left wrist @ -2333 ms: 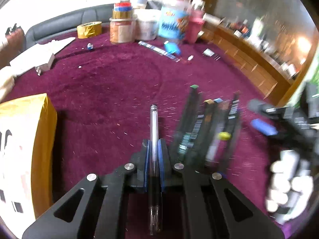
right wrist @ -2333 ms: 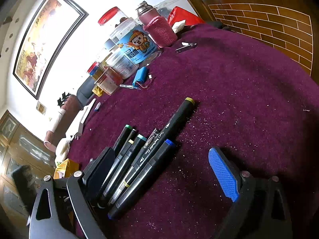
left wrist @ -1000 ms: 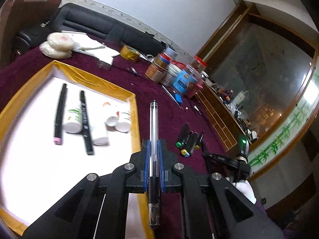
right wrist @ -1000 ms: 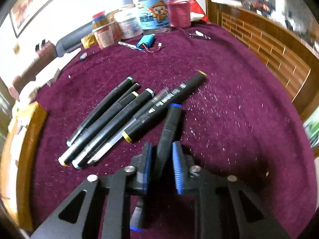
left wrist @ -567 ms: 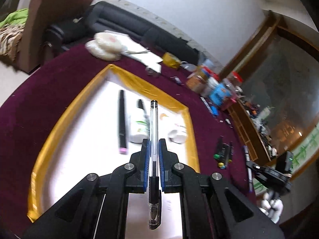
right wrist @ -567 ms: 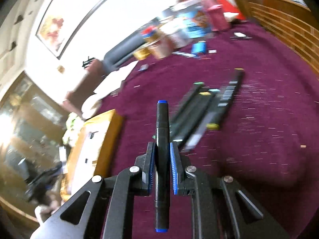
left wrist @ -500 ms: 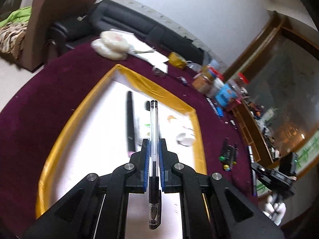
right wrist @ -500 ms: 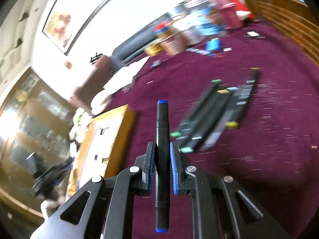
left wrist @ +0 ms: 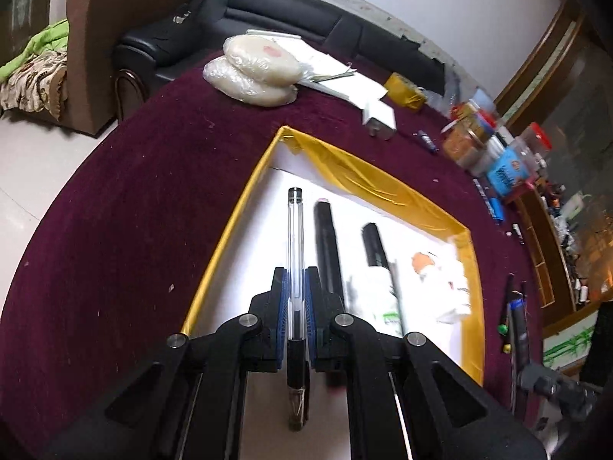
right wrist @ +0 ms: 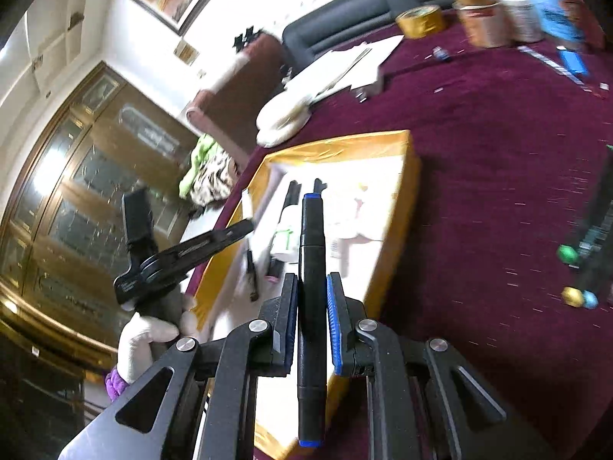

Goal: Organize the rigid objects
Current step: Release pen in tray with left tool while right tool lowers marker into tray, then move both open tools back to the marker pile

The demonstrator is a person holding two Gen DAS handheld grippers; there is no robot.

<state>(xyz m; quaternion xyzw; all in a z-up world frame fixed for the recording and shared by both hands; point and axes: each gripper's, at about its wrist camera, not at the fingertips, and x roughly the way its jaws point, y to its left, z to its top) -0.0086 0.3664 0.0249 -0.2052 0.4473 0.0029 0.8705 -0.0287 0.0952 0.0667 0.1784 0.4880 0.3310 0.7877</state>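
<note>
My left gripper (left wrist: pixel 295 287) is shut on a clear ballpoint pen (left wrist: pixel 295 237) and holds it over the left part of a gold-rimmed white tray (left wrist: pixel 245 207). Two black markers (left wrist: pixel 327 245) lie in the tray beside it. My right gripper (right wrist: pixel 311 299) is shut on a black marker with blue ends (right wrist: pixel 312 268), held above the tray's right rim (right wrist: pixel 402 207). The left gripper also shows in the right wrist view (right wrist: pixel 214 241), over the tray's left side. Several more markers (right wrist: pixel 590 253) lie on the maroon cloth to the right.
Jars, a tape roll (right wrist: pixel 421 19) and papers (right wrist: pixel 356 65) stand at the table's far side. Two wrapped round cakes (left wrist: pixel 256 73) lie beyond the tray. A sofa and an armchair (left wrist: pixel 99 38) stand past the table edge. Small white items (left wrist: pixel 448 280) lie in the tray.
Both grippers have moved left from the marker pile to the tray. The left one now hangs lower over the tray, the right one has reached its right rim. Both stay shut on their pens.
</note>
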